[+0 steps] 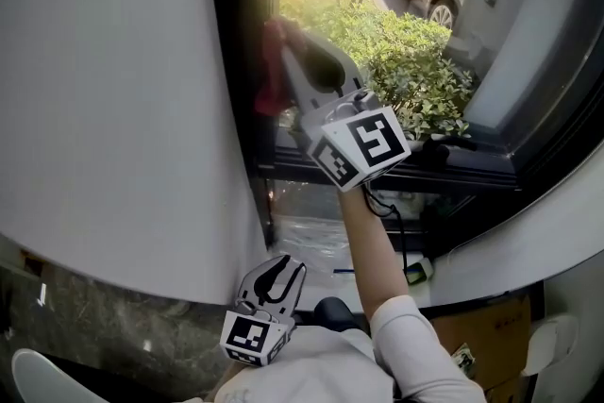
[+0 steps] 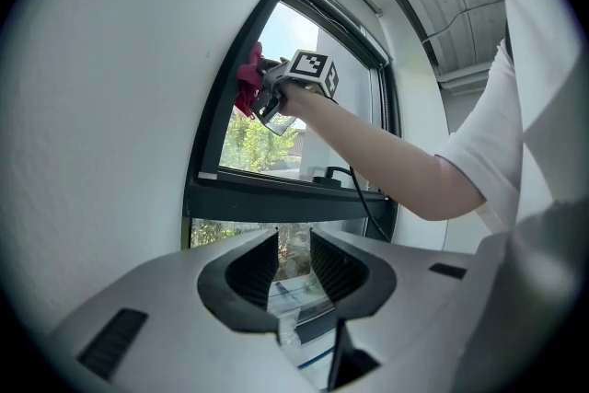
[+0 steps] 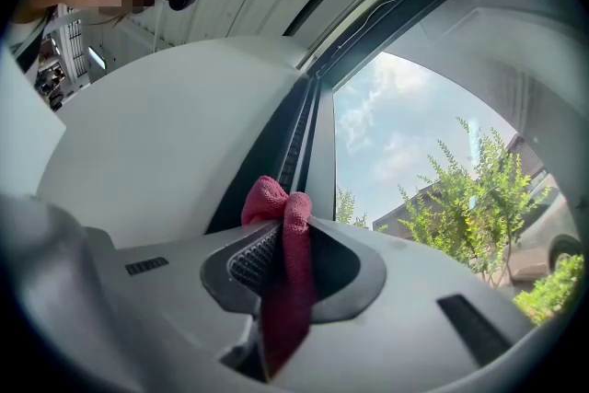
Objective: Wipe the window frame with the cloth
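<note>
red cloth (image 3: 269, 196) sat pinched in my right tool (image 3: 290, 230), bunched past the tips to rub the dark frame (image 3: 296, 138); my left tool (image 2: 293, 264) hung low, narrowly parted, empty.

head: above, facing down | left gripper view: low, far, facing up | right gripper view: close | shared: window frame (image 1: 236, 61)

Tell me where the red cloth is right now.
In the head view's upper middle, the right gripper holds the red cloth up at the left window frame.
</note>
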Tool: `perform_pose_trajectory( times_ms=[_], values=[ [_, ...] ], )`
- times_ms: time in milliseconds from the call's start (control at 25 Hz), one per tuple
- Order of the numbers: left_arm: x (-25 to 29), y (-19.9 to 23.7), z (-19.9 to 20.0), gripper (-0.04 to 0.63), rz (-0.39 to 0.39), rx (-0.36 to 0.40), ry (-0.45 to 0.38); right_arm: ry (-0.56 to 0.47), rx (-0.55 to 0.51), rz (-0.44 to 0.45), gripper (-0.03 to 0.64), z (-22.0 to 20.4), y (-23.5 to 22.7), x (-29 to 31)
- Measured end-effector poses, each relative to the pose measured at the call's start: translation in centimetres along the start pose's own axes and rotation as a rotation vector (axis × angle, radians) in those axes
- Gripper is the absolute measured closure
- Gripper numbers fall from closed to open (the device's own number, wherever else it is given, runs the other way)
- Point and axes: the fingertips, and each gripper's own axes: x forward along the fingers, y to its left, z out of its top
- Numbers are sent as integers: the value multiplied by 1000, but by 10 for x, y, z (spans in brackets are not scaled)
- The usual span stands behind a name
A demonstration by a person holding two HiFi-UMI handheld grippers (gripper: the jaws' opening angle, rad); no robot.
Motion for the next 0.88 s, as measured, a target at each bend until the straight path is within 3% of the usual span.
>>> perform_pose_trajectory(
  times_ms=[320,640,880],
  values=[
    [5,-2,1,480,-16,4,-28,39,0,27,545,-25,4,-13],
    [14,11,1,480,47,-13,-31,9,4,47,545,-27,6,-16],
    [28,10,1,480,40,1,-10,15,-5,66,545,-30,8,-18]
  ],
)
